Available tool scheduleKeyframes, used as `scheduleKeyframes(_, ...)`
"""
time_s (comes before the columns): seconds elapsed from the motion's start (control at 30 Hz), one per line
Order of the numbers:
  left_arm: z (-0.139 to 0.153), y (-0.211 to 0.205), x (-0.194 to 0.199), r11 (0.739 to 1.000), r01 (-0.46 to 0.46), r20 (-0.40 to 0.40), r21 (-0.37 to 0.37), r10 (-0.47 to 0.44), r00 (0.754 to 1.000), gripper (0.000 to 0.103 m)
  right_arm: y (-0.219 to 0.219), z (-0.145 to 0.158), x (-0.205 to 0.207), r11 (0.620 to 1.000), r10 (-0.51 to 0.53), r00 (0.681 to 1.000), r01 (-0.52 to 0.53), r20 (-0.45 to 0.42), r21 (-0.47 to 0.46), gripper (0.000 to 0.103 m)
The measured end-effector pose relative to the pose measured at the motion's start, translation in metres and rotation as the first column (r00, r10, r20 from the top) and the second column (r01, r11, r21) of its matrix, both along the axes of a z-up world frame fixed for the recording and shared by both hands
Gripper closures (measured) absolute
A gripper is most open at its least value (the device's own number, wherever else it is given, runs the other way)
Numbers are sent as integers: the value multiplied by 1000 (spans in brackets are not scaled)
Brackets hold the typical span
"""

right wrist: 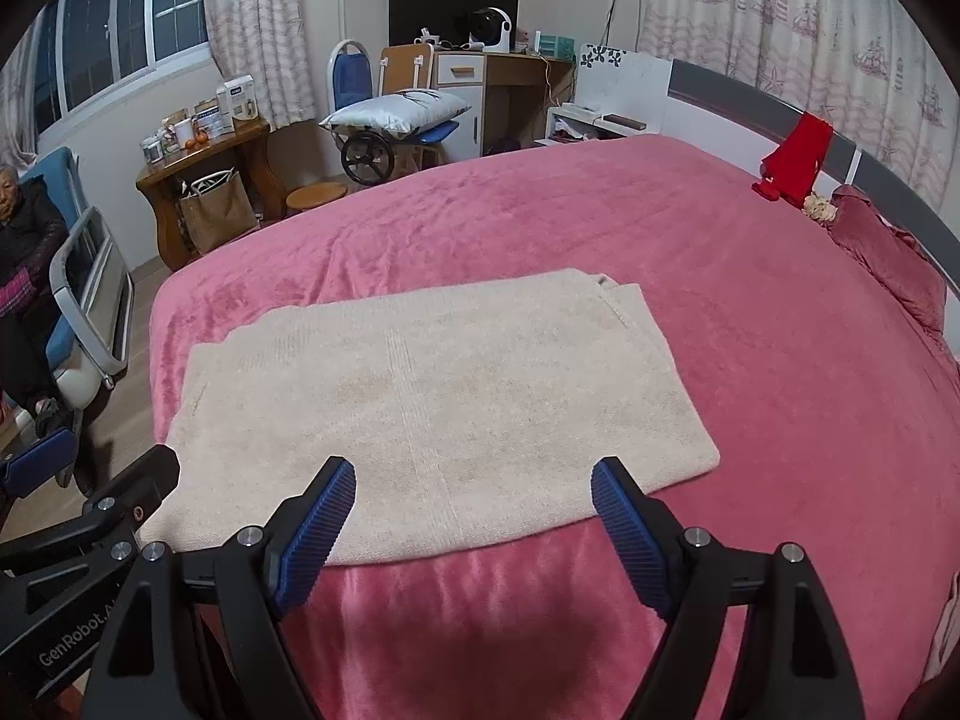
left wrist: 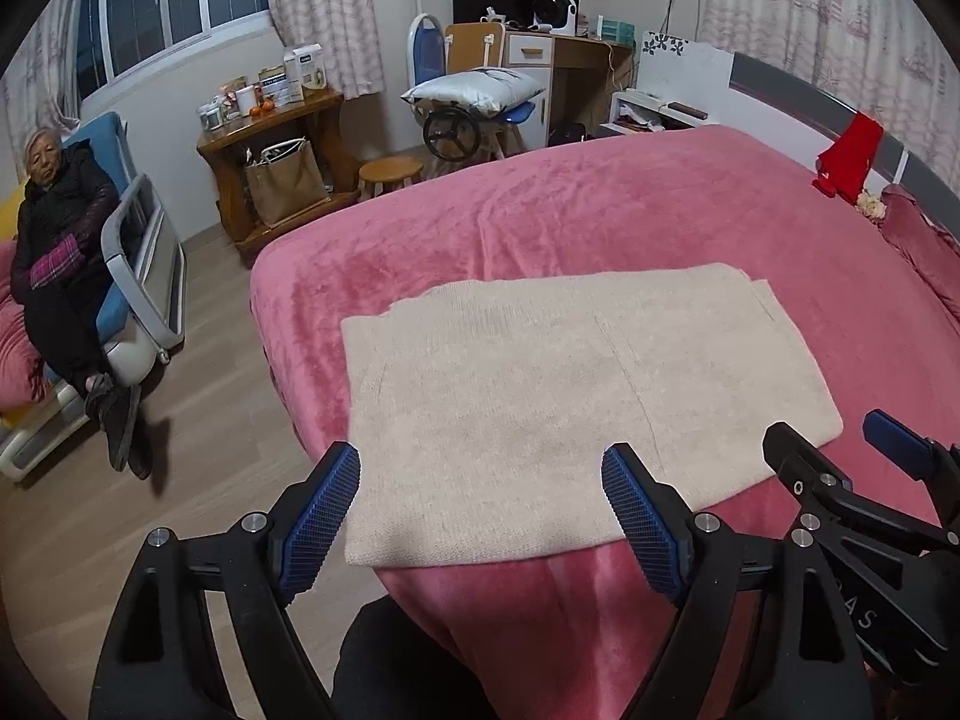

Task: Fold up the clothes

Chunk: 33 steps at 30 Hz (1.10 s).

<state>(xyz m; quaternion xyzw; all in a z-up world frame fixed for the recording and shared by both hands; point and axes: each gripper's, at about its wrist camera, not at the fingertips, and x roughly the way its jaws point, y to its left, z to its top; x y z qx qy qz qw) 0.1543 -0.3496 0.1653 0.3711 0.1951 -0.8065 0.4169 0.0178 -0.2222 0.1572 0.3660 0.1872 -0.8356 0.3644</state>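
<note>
The cream knitted garment [left wrist: 576, 396] lies at the centre of each view as a flat, folded rectangle on the pink plush bedspread [left wrist: 600, 204]. The left gripper [left wrist: 480, 504] and right gripper [right wrist: 474, 510], low in frame, stand wide apart and empty. Folding looks nearly finished; perhaps one more fold remains.

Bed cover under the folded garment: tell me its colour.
Pink, a plush bed cover beneath the beige folded garment; clearest in the right wrist view.
</note>
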Motion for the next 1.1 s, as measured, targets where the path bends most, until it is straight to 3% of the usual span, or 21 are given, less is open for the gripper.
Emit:
scheduleKeyframes(0.47,0,-14,15,997,-72,4,16,72,997,19,-19,-7,5,1000,30,1000,-30,5,6,20)
scheduleKeyframes(1.1,-2,-13,11,998,-49,12,34,49,999,19,-21,-10,7,999,41,999,-41,12,13,20)
